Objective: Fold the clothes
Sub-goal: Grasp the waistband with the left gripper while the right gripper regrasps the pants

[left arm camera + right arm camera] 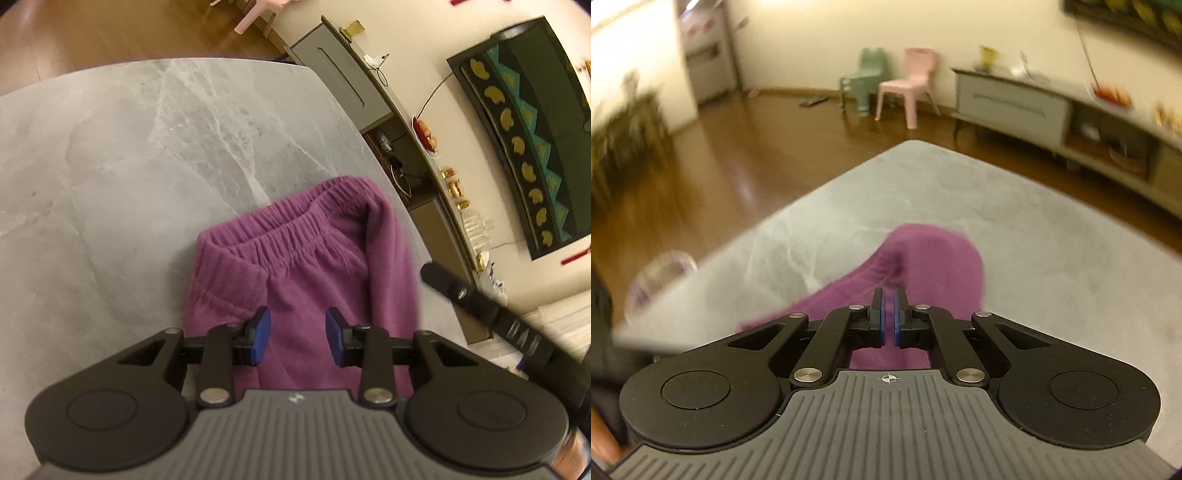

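We see trousers (310, 258) lying on the table (129, 166) near its three o'clock edge, waistband toward twelve, with the sideboard (373, 99) beyond at two.

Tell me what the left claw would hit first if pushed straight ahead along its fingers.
Most likely the purple fleece pants: the open left claw points over the fabric toward the elastic waistband. Its height above the cloth is unclear.

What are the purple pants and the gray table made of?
The purple pants look like soft fleece: fuzzy, matte, with a gathered elastic waistband. The gray table looks like marble or marble-look stone: smooth, with white veins. It could be an imitation; I cannot tell.
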Demonstrator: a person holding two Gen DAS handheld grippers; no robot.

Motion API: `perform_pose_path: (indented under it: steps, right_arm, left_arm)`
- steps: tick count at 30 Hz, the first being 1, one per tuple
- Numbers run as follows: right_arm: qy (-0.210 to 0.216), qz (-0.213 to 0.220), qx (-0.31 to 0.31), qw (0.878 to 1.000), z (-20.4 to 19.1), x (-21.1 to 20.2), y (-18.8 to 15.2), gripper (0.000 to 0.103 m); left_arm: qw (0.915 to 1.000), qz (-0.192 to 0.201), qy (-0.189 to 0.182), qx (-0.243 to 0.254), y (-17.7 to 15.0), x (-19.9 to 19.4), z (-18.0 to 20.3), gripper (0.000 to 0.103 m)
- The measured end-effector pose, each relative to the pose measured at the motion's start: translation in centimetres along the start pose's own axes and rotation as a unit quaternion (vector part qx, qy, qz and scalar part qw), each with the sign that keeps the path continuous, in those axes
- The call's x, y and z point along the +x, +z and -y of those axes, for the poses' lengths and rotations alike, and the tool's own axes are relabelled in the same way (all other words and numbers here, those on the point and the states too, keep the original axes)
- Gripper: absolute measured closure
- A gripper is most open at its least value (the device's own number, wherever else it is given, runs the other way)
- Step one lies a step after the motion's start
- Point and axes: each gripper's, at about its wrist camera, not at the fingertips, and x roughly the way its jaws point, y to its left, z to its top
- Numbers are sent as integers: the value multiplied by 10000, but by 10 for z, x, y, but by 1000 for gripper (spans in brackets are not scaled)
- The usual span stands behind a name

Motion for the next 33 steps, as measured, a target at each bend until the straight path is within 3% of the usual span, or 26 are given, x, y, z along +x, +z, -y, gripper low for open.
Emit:
perform_pose_path:
  steps: [3, 4, 5, 7, 9, 12, 14, 15, 16, 17, 19, 21, 24, 26, 28, 30, 33]
  right_arm:
    - [-40, -111, -459, 9989, -16, 4, -9, 103]
    - [-78, -78, -360, 9993, -15, 2, -10, 100]
    - [-116, -44, -261, 9996, -13, 0, -10, 92]
    - [-310, 111, 152, 9993, -1, -4, -9, 48]
    - [-506, 307, 956, 9937, 28, -7, -5, 37]
    - [-213, -205, 2047, 9784, 72, 17, -7, 36]
    - [129, -504, 2465, 9678, 89, 33, -12, 43]
    - [338, -616, 2539, 9647, 93, 39, -16, 63]
    - [425, -573, 2475, 9663, 92, 40, -17, 93]
    - [469, -389, 2305, 9712, 87, 35, -16, 100]
    - [471, 117, 1525, 9871, 60, 14, -13, 100]
    - [546, 359, 494, 9966, 22, -2, -20, 100]
    - [714, 383, -1071, 9909, -35, -17, -41, 100]
    - [604, 220, -1605, 9849, -51, -18, -59, 97]
    - [455, 131, -1572, 9864, -45, -18, -68, 80]
    - [388, 122, -1279, 9909, -32, -23, -71, 72]
    - [65, 26, -1512, 9885, -35, -31, -83, 58]
  left_arm:
    - [9995, 73, -183, -259, 4, -3, -8, 68]
    - [9990, 118, -248, -350, 6, -4, -11, 68]
    - [9985, 155, -309, -414, 7, -6, -14, 67]
    - [9979, 180, -425, -459, 9, -8, -15, 63]
    - [9979, 166, -471, -422, 8, -8, -12, 58]
    - [9987, 154, -415, -258, 8, -5, -4, 55]
    - [9989, 210, -362, -226, 11, -4, -2, 55]
    - [9987, 243, -390, -239, 12, -5, -3, 55]
    - [9983, 282, -441, -255, 14, -6, -4, 55]
    - [9979, 320, -492, -271, 16, -8, -4, 55]
    - [9968, 436, -594, -311, 21, -13, -8, 55]
    - [9956, 614, -616, -351, 26, -20, -11, 42]
    - [9945, 757, -608, -385, 30, -26, -15, 39]
    - [9946, 714, -635, -401, 29, -24, -15, 39]
    - [9952, 660, -633, -333, 27, -21, -11, 37]
    - [9960, 641, -600, -189, 24, -17, -5, 32]
    - [9968, 623, -490, 76, 21, -10, 5, 28]
